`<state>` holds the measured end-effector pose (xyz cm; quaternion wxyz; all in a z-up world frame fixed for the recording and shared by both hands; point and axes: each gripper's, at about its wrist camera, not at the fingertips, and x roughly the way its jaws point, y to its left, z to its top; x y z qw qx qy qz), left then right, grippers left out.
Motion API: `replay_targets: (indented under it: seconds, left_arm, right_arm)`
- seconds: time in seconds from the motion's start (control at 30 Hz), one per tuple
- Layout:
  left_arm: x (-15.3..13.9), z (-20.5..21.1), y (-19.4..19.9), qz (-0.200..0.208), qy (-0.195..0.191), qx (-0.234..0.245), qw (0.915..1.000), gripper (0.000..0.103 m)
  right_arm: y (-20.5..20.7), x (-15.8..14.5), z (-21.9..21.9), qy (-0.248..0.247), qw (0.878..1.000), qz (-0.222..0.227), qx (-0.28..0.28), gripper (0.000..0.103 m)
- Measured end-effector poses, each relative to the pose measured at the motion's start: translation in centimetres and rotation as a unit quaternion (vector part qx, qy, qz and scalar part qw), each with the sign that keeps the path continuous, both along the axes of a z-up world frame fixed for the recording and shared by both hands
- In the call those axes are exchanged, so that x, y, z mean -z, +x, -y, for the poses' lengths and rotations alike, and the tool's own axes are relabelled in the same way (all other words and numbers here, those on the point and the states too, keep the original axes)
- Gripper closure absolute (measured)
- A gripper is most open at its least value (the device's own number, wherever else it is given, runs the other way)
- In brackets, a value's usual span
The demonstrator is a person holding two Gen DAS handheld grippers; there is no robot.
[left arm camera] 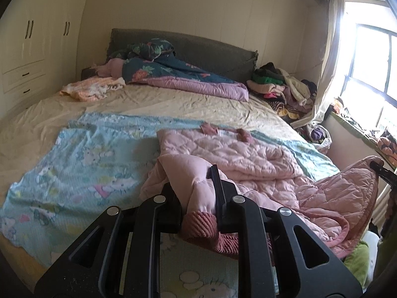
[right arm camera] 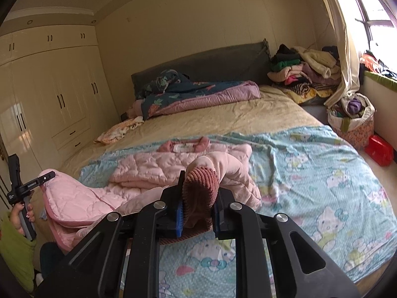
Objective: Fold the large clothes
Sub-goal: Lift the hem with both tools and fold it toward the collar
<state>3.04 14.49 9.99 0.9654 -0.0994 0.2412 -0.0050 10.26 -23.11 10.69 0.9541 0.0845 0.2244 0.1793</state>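
Observation:
A pink quilted jacket lies on a light blue cartoon blanket on the bed, collar toward the headboard. My left gripper is shut on the jacket's sleeve end, with the ribbed dark-pink cuff between the fingers. In the right wrist view the jacket lies ahead and my right gripper is shut on a sleeve's ribbed cuff. The jacket's hem hangs off the bed edge; the other gripper holds it at far left.
A folded dark floral and purple quilt and a peach cloth lie near the headboard. A clothes pile sits at the bed's far corner. A basket and a red box stand on the floor. Wardrobes line the wall.

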Motion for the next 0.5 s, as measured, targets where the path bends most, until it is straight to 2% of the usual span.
replay_targets:
  seconds: [0.5]
  left_arm:
    - [-4.3, -1.0, 3.9, 0.047, -0.032, -0.019, 0.9982, 0.092]
  right_arm:
    - [3.0, -4.6, -0.3, 0.012, 0.999, 0.038, 0.014, 0.088]
